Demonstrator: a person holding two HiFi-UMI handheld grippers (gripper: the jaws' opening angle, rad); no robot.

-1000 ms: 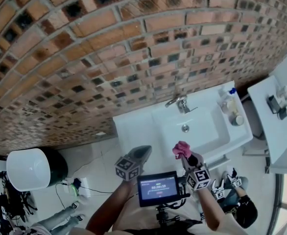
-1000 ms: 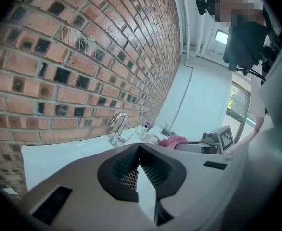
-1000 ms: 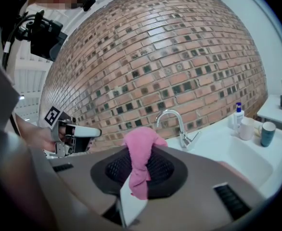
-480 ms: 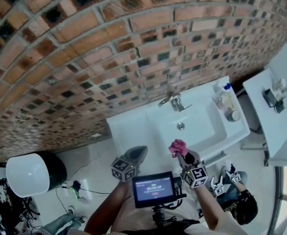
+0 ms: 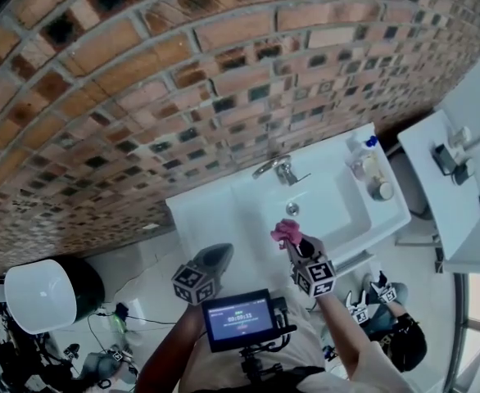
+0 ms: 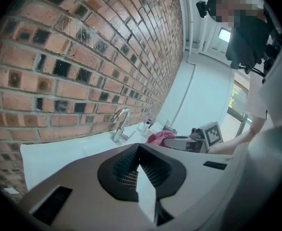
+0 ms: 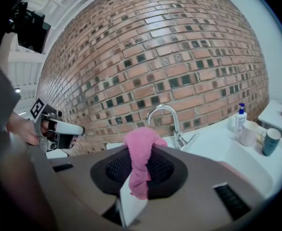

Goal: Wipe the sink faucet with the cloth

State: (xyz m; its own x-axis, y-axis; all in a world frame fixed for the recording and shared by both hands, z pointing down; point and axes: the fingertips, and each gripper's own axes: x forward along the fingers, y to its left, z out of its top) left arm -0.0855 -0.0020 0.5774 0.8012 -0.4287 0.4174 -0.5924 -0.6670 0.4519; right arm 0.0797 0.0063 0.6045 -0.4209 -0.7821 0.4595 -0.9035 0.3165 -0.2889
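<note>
Right gripper view: crumpled pink cloth (image 7: 140,150) clamped; curved chrome faucet (image 7: 176,127) behind.

Just a brick wall (image 5: 142,97) behind, a pump bottle (image 7: 240,115) right beside a white cup (image 7: 249,133), and what looks like a white bin (image 5: 37,295) off left.

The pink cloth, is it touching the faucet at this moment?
Apart. The head view shows the pink cloth, clamped in the right gripper, near the front edge of the sink, whose bare white bowl lies between it and the faucet.
</note>
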